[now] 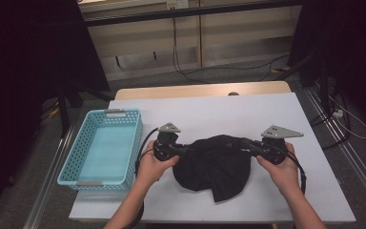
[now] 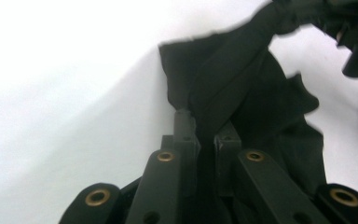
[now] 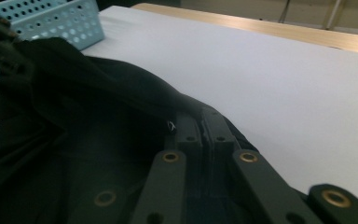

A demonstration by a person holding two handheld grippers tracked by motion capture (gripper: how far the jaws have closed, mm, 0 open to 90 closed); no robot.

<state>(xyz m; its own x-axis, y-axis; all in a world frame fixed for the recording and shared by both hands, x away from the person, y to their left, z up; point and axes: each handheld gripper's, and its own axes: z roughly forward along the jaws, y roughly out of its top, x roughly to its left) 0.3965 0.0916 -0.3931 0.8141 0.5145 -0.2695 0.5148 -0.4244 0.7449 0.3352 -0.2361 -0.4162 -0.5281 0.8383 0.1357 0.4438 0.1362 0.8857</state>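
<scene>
A black cloth (image 1: 214,164) lies bunched in the middle of the white table top (image 1: 219,112), its upper edge lifted and stretched between my two grippers. My left gripper (image 1: 187,150) points right and is shut on the cloth's left edge; in the left gripper view the jaws (image 2: 205,128) pinch a fold of the cloth (image 2: 242,88). My right gripper (image 1: 246,144) points left and is shut on the cloth's right edge. In the right gripper view its jaws (image 3: 204,122) clamp the dark fabric (image 3: 74,126). A loose flap hangs toward the table's near edge.
An empty teal plastic basket (image 1: 71,160) stands at the table's left side, close to my left hand; its wall (image 3: 51,18) also appears in the right gripper view. A wooden strip (image 1: 200,89) runs along the far edge. Cables lie on the floor beyond.
</scene>
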